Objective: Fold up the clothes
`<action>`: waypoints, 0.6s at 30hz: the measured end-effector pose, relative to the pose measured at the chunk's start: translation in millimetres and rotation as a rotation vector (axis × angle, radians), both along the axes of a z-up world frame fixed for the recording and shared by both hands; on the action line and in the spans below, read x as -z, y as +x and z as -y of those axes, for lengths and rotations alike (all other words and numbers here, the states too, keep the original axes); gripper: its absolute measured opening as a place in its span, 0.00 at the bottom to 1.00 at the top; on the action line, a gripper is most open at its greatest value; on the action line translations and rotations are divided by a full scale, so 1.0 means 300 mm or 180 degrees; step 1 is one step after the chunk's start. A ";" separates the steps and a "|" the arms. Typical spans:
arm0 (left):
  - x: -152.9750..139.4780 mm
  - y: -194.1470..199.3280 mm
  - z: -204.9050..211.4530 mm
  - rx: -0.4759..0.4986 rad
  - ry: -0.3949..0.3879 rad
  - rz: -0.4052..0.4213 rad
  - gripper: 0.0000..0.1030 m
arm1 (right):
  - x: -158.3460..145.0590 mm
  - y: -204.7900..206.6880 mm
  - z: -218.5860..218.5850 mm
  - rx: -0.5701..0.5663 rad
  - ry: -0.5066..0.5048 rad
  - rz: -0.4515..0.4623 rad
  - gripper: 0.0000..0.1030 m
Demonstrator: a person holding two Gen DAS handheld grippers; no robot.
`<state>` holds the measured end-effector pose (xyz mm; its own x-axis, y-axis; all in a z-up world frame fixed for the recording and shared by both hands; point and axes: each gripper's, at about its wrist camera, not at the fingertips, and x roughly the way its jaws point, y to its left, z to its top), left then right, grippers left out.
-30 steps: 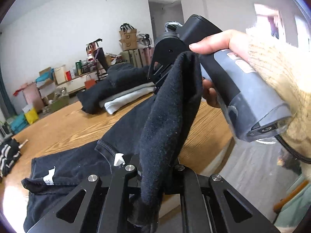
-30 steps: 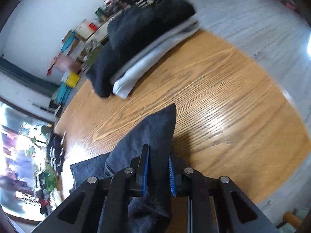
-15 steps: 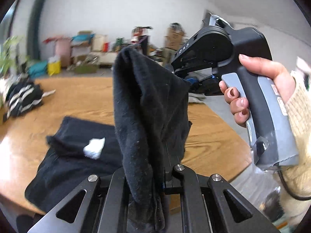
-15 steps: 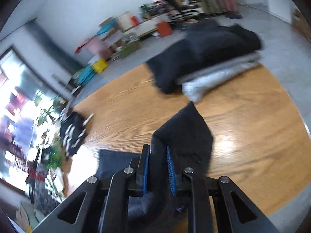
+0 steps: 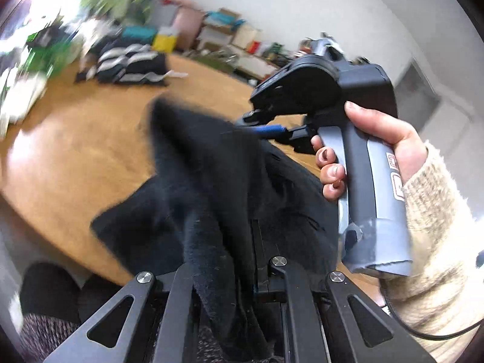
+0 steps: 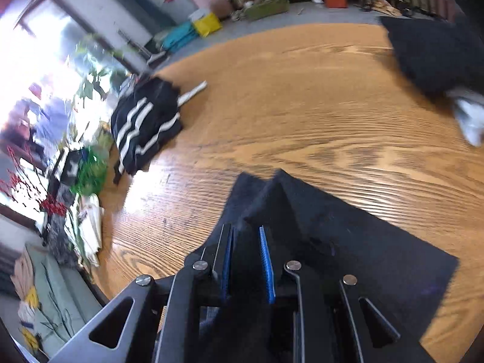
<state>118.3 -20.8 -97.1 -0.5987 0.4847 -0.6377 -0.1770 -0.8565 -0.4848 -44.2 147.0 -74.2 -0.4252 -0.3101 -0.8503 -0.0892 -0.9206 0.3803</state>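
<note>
A black garment point(image 5: 193, 187) hangs between both grippers above the wooden table point(image 5: 69, 157). My left gripper point(image 5: 233, 260) is shut on a fold of it; the cloth drapes over the fingers and hides the tips. My right gripper point(image 6: 246, 242), with blue pads point(image 6: 267, 260), is shut on another part of the same garment point(image 6: 348, 239), which spreads flat on the table to the right. In the left wrist view the right gripper's body point(image 5: 320, 90) is held by a hand just beyond the cloth.
A folded black and white striped garment point(image 6: 145, 124) lies at the table's left edge. A stack of dark and white folded clothes point(image 6: 438, 57) sits at the far right. Clutter and boxes point(image 6: 208, 21) line the floor beyond the table point(image 6: 302, 96).
Both grippers have swung left with the garment. The cloth has come lower and now lies partly spread on the table. The folded stack has slid to the right edge of the right wrist view.
</note>
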 end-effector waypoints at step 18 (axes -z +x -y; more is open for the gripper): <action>0.050 -0.100 0.177 -0.0405 0.0698 0.0446 0.29 | -0.194 0.093 -0.146 -0.0221 0.0318 -0.0572 0.67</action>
